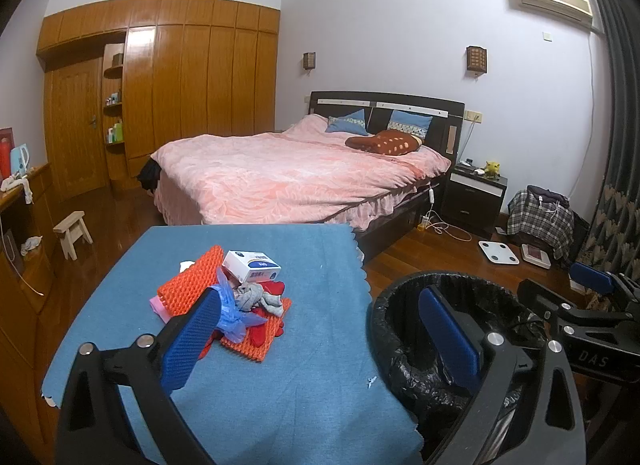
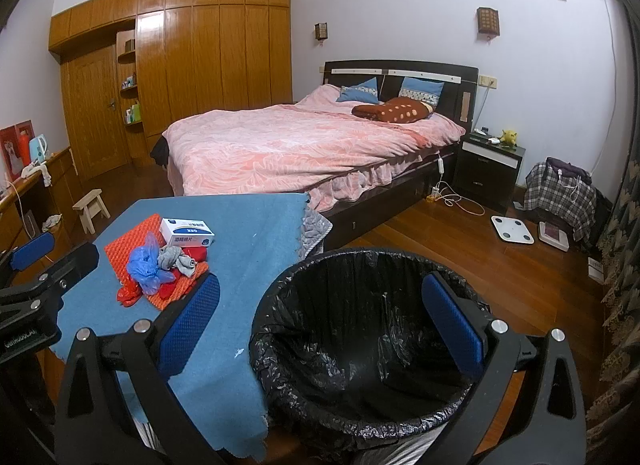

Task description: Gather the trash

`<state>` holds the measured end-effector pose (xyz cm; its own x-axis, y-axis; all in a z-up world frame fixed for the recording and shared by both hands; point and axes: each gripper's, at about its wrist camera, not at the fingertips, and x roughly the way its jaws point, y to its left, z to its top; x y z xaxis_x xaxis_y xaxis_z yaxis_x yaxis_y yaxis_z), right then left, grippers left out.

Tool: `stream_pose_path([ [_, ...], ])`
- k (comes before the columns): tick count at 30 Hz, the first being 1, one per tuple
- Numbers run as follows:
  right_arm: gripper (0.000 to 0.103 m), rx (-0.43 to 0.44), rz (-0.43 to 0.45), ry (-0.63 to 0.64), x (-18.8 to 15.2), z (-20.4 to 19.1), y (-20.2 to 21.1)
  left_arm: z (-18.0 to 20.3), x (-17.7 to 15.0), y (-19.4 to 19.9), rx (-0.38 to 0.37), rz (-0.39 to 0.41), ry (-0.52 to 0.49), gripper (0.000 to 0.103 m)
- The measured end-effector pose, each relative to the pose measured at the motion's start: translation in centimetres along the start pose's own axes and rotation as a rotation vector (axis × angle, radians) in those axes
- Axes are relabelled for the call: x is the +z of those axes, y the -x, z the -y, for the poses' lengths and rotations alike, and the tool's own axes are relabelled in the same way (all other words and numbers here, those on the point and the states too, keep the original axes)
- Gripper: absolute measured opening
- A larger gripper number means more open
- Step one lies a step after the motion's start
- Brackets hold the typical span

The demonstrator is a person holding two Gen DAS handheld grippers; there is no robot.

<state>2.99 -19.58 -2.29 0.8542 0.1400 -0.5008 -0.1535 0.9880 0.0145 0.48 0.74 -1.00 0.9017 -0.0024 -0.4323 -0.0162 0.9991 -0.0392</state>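
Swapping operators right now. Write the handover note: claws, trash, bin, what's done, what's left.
Left claw: open, empty, held above the near end of the blue-covered table.
Right claw: open, empty, held over the bin's table-side rim.
Trash: one heap on the table, untouched: orange foam mesh, white box on top, blue plastic bag, grey rag, red scraps.
Bin: black-lined, on the floor beside the table's right edge; no trash visible inside.
Done: nothing collected.
Left: move every piece of the heap into the bin.

Left gripper [image 1: 320,329] and right gripper [image 2: 320,317] both spread wide, empty.
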Motion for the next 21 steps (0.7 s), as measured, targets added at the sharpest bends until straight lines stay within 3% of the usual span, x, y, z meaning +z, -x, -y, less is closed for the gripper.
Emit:
stream_pose_path([
  [13,0.098,0.012,-0.016,0.016,0.4,-1.2,-1.2,-1.0,-2.0,-1.2,0.015,-0.009,0.013,0.097],
  [21,0.098,0.080,-0.035,0.068,0.7,-4.7,-5.0,-6.3,-1.9,-3.3,0.165,-0.023,0.015,0.097],
])
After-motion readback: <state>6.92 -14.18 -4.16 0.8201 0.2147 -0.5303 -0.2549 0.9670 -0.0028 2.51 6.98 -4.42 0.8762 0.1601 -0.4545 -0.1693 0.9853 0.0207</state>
